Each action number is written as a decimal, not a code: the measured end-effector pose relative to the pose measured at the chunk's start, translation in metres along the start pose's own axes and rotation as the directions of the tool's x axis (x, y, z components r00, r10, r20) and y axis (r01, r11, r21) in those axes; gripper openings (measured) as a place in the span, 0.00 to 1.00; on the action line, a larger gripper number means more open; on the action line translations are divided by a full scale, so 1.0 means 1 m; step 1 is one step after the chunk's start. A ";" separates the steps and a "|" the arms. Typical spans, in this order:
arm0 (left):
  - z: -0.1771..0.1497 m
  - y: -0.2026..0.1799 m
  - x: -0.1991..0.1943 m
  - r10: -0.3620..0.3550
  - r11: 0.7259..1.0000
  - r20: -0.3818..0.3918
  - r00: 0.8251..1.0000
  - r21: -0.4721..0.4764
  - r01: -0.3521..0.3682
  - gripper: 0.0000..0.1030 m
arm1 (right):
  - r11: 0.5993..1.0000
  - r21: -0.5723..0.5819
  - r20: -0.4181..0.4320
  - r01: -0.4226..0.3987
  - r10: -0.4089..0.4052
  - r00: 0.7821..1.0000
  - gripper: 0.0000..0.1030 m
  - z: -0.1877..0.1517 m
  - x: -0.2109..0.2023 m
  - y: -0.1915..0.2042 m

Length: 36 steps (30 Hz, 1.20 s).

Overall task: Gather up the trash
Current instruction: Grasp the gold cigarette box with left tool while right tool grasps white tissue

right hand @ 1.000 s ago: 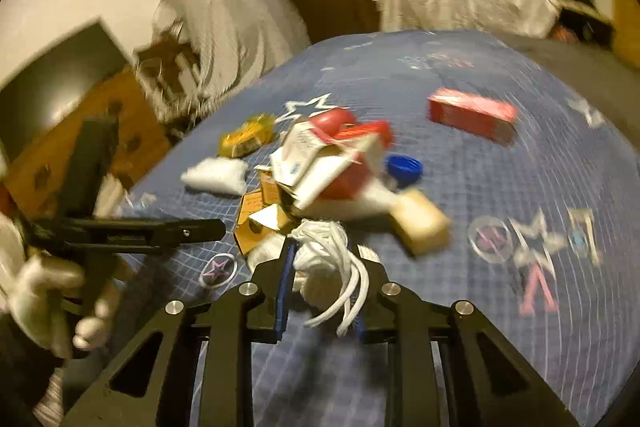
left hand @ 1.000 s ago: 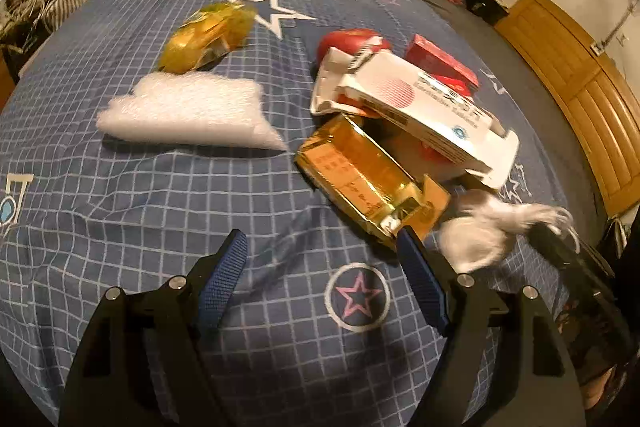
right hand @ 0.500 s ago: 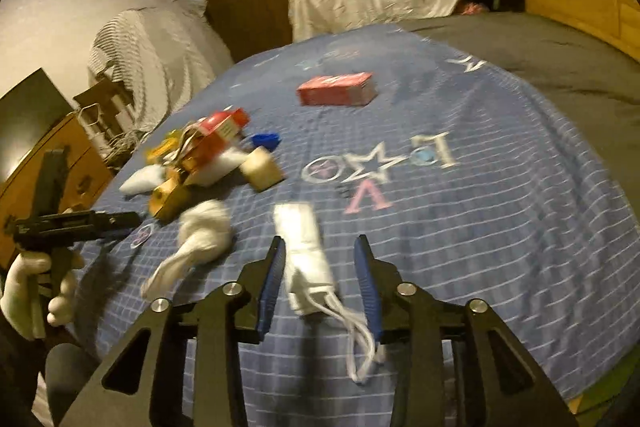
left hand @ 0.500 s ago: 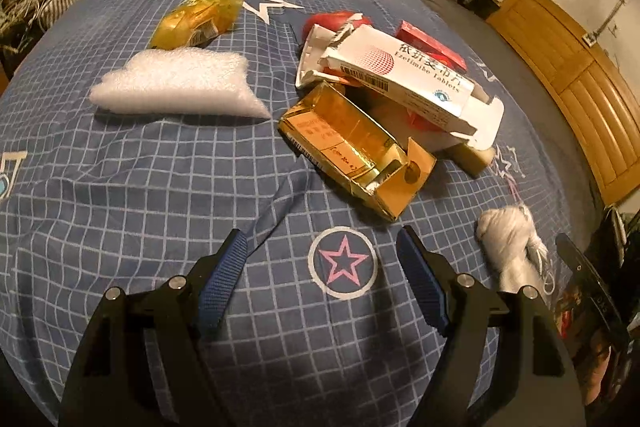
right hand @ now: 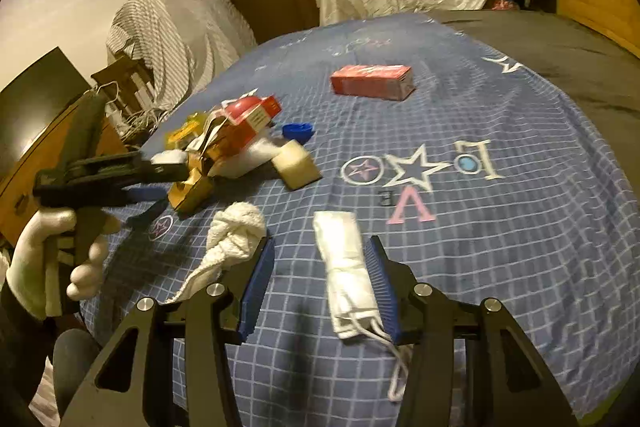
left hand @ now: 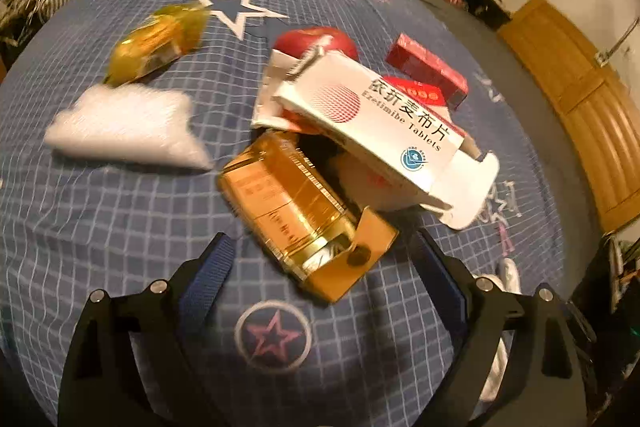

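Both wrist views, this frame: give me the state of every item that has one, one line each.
Left gripper: open, jaws just widened around the gold box's near end.
Right gripper: open, jaws just widened; face mask between them.
Gold box: lying flat, end flap open.
White tablet box: flaps open, atop the pile.
Face mask: folded, lying on the bedspread.
White cloth: bunched up.
Red carton: closed, lying apart.

A blue bedspread (left hand: 100, 219) is crossed by a white grid and printed with white and pink stars. A gold foil carton (left hand: 296, 215), a white tablet box with a red dotted disc (left hand: 372, 115), a yellow wrapper (left hand: 156, 43), a red box (right hand: 372, 79) and a blue cap (right hand: 298, 131) are seen on it.
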<state>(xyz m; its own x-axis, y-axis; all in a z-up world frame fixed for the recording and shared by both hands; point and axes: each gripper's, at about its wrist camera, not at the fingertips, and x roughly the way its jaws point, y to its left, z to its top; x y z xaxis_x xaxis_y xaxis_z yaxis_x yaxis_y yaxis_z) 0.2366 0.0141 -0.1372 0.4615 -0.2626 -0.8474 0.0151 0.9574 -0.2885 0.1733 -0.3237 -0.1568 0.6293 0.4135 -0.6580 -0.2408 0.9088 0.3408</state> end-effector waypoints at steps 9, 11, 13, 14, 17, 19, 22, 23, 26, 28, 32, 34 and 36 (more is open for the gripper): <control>-0.012 0.018 0.000 0.145 0.983 -0.039 0.989 0.124 -0.139 0.85 | 1.000 -0.026 -0.048 -0.018 0.017 0.999 0.49 0.000 0.017 0.002; -0.017 0.046 -0.012 0.182 0.980 -0.042 0.982 0.095 -0.178 0.85 | 0.999 -0.034 -0.059 -0.017 0.015 0.998 0.49 -0.001 0.018 0.002; -0.019 0.068 -0.022 0.209 0.976 -0.038 0.977 0.067 -0.206 0.85 | 0.999 -0.047 -0.072 -0.013 0.010 0.997 0.49 -0.003 0.019 0.001; -0.020 0.074 -0.027 0.209 0.977 -0.036 0.977 0.055 -0.207 0.85 | 0.998 -0.054 -0.077 -0.008 0.004 0.997 0.49 -0.003 0.019 0.001; -0.023 0.073 -0.046 0.184 0.981 0.001 0.983 0.060 -0.184 0.85 | 0.999 -0.055 -0.095 0.000 -0.005 0.995 0.49 -0.001 0.021 0.000; -0.021 0.060 -0.054 0.165 0.982 0.038 0.986 0.090 -0.168 0.85 | 0.998 -0.062 -0.108 0.007 -0.014 0.994 0.49 0.001 0.023 0.001; -0.006 0.051 -0.048 0.163 0.980 0.057 0.985 0.109 -0.168 0.85 | 0.997 -0.078 -0.129 0.019 -0.029 0.991 0.49 0.004 0.025 0.004; 0.000 0.050 -0.043 0.175 0.978 0.057 0.983 0.108 -0.180 0.85 | 0.997 -0.080 -0.134 0.022 -0.033 0.990 0.49 0.005 0.026 0.004; 0.017 0.044 -0.023 0.217 0.969 0.042 0.975 0.116 -0.220 0.85 | 0.994 -0.098 -0.157 0.048 -0.063 0.986 0.49 0.008 0.031 0.006; 0.027 0.039 -0.009 0.268 0.953 0.025 0.963 0.140 -0.269 0.85 | 0.992 -0.109 -0.169 0.061 -0.079 0.982 0.49 0.009 0.034 0.007; 0.033 0.041 0.009 0.283 0.951 -0.017 0.959 0.137 -0.278 0.64 | 0.984 -0.142 -0.178 0.108 -0.133 0.975 0.43 0.008 0.043 0.009; 0.030 0.042 0.014 0.288 0.948 -0.021 0.957 0.146 -0.282 0.48 | 0.983 -0.140 -0.178 0.121 -0.145 0.973 0.39 0.006 0.045 0.007; 0.027 0.042 0.013 0.287 0.948 -0.003 0.958 0.145 -0.284 0.46 | 0.979 -0.139 -0.159 0.147 -0.169 0.973 0.23 0.005 0.044 0.005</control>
<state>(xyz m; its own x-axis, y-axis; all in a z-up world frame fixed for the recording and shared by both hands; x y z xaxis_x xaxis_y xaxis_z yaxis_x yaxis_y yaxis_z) 0.2675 0.0537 -0.1485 0.4435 0.0229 -0.8960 0.0122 0.9994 0.0316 0.2035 -0.3009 -0.1801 0.5350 0.2577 -0.8046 -0.2458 0.9586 0.1435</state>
